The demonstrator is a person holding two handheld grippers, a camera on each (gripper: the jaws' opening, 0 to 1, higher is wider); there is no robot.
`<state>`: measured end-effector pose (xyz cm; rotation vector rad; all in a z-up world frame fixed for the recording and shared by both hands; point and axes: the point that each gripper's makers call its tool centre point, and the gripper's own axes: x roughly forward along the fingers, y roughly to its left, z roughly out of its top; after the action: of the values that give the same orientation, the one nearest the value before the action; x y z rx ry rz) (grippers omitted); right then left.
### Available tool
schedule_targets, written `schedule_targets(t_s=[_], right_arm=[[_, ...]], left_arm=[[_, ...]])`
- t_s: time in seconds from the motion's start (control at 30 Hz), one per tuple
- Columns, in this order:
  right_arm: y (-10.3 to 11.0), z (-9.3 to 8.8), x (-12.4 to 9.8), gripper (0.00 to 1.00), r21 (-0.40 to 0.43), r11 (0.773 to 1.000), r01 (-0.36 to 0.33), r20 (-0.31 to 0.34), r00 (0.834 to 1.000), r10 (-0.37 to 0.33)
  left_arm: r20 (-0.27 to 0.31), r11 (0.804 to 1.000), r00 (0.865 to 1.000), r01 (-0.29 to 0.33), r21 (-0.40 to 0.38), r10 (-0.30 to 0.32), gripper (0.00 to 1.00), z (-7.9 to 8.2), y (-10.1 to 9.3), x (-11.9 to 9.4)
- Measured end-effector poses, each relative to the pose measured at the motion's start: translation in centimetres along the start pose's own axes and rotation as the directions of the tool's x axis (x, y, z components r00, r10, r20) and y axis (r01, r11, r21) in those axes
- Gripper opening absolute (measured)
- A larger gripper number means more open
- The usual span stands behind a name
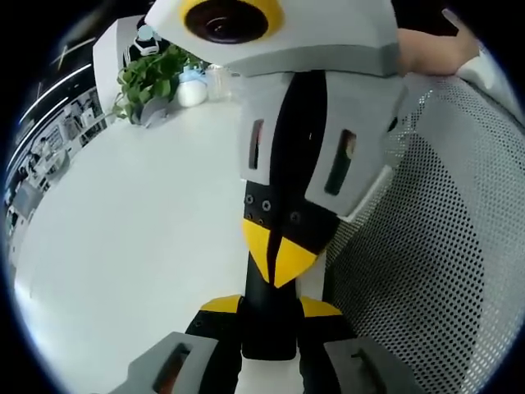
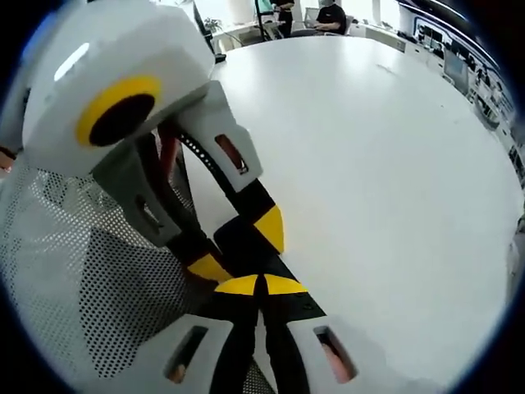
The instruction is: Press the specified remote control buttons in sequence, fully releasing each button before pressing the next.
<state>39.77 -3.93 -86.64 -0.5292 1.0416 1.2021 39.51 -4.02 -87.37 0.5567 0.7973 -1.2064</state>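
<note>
Gripped edge-on between the yellow-tipped left tongs (image 1: pixel 271 308) sits the black remote control (image 1: pixel 267 335), a narrow dark slab held up above the white worktop (image 1: pixel 139 246) rather than lying on it. Holding it this way likely gives the other hand a steady, raised target. The right tongs (image 1: pixel 276 258) come down from above with their yellow tips pressed together into a single blunt point. That point rests on the upper part of the remote, just beyond the left tongs' grip. Closed tips suit poking one button without catching its neighbours. In the right gripper view the same meeting shows from the opposite side, the left tongs clamping the dark body while the closed tips touch it. The buttons themselves are hidden, so which one is under the point, and whether it is pushed in, cannot be told. A white mesh chair back (image 1: pixel 443 246) stands just beside the hands, and a potted plant (image 1: pixel 152 78) sits well apart across the worktop.
</note>
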Motion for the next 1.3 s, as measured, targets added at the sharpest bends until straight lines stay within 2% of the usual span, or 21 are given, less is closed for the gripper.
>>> schedule_targets(t_s=[0.2,0.57,0.87,1.1,1.3], right_arm=[[0.04,-0.05,0.03,0.00,0.025,1.000,-0.010,-0.005,1.000,0.010],[0.19,-0.09,0.02,0.00,-0.049,0.999,0.007,-0.004,1.000,-0.007],[0.13,-0.05,-0.02,0.00,-0.033,0.999,0.004,0.011,1.000,-0.004],[-0.03,-0.02,-0.09,0.00,0.049,0.999,-0.016,0.005,1.000,0.016],[0.23,-0.08,0.00,0.00,-0.007,1.000,0.000,-0.004,1.000,0.000]], left_arm=[[0.004,1.000,1.000,-0.002,-0.004,0.002,0.25,-0.02,0.00,0.01],[0.005,1.000,1.000,-0.002,-0.005,0.002,0.25,0.00,0.03,0.01],[0.004,1.000,1.000,-0.005,-0.004,0.005,0.25,0.05,0.04,0.05],[0.004,1.000,1.000,-0.007,-0.001,0.007,0.25,0.06,0.02,0.07],[0.001,1.000,1.000,-0.006,0.001,0.006,0.25,0.05,0.02,0.08]])
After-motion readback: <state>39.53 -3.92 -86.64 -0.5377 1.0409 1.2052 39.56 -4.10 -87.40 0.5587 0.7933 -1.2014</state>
